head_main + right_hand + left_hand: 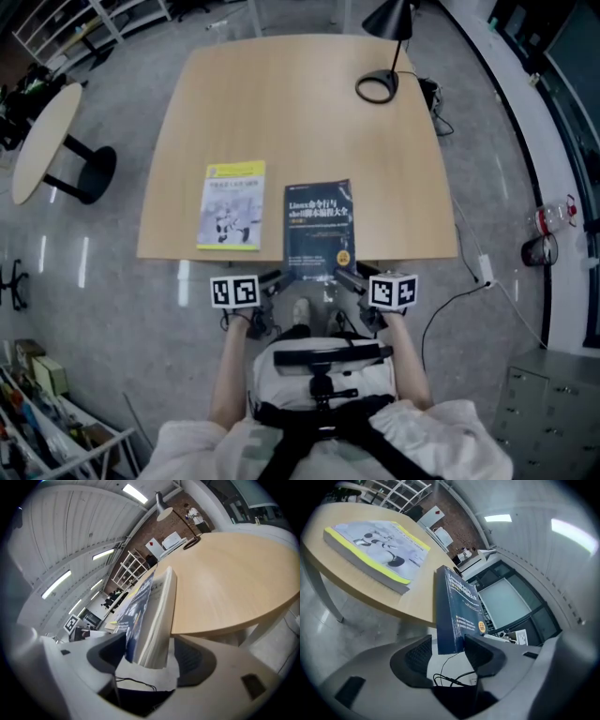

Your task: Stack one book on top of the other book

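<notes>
A dark blue book lies on the wooden table, its near end sticking out past the table's front edge. A yellow-and-white book lies flat just to its left, a small gap apart. My left gripper straddles the blue book's near left corner; a gap shows beside one pad, so the jaws are open. My right gripper straddles the near right corner, also open, with space between the page edges and one pad. The yellow book shows in the left gripper view too.
A black desk lamp stands at the table's far right corner. A round side table stands off to the left on the grey floor. Cables and a socket lie on the floor at the right. The person stands at the front edge.
</notes>
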Demonstrator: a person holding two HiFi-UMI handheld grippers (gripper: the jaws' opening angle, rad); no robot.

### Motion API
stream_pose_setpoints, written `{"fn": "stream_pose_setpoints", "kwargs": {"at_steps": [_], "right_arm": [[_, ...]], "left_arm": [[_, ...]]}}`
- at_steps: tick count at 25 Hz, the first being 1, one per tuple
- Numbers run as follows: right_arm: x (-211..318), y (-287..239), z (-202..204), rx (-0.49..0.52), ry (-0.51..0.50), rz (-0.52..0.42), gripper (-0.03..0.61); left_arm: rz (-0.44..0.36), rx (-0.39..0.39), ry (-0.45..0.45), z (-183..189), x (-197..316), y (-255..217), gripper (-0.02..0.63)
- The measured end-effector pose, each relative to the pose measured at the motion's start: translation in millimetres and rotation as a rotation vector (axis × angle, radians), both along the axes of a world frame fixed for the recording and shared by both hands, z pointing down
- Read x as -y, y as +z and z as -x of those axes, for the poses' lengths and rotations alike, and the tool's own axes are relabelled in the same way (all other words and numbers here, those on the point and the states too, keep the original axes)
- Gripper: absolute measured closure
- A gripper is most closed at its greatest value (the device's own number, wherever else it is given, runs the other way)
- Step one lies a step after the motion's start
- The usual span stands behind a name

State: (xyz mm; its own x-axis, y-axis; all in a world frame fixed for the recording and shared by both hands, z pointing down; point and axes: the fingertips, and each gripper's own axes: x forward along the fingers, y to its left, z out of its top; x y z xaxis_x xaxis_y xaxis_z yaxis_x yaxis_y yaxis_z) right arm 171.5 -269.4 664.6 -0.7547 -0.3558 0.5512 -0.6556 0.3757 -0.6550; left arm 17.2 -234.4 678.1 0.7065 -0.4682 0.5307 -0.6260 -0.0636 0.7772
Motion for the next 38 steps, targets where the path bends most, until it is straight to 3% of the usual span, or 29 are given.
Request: {"fn": "stream_pose_setpoints", "kwargs": {"at_steps": [3,6,8,11,24,27,31,32,36,38], "right_arm": [[-5.0,7.5,2.1,0.006,-0.006,0.027,0.255],[-3.4,8.5,3.6,0.020,-0.008,0.041,0.255],[-1.7,8.8,5.2,0.023,-0.021,0.045,0.256],[1.0,8.1,6.3,0.029,-0.033,0.044,0.255],[3.3,19.1,12.7,0.125,-0.037,0.141,0.236],[3.7,22.0,20.5,0.164,-0.042,0.174,0.237],[3.4,19.7,27.7,0.213,-0.046,0.205,0.245],[3.2,17.7,29.4,0.206,-0.045,0.201,0.276],[4.1,10.4,30.5,0.124,-0.067,0.154,0.303],[3.4,6.7,30.2,0.091,-0.088,0.113,0.321]], "left_arm": [[-0.006,0.014,0.005,1.5,2.0,3.1,0.374],[-0.023,-0.071,-0.039,1.2,12.7,-3.6,0.333],[-0.013,-0.118,-0.030,-9.5,18.9,-5.1,0.333],[0.003,-0.090,0.053,-30.6,20.6,6.2,0.333],[0.049,-0.190,0.136,-56.4,29.1,16.3,0.333],[0.057,-0.180,0.129,-56.0,29.5,16.7,0.333],[0.069,-0.254,0.082,-65.5,29.0,16.9,0.333],[0.074,-0.255,0.077,-66.0,28.3,17.3,0.334],[0.052,-0.207,0.071,-61.8,27.6,13.9,0.356],[0.020,-0.222,0.078,-65.6,27.9,9.9,0.377]]}}
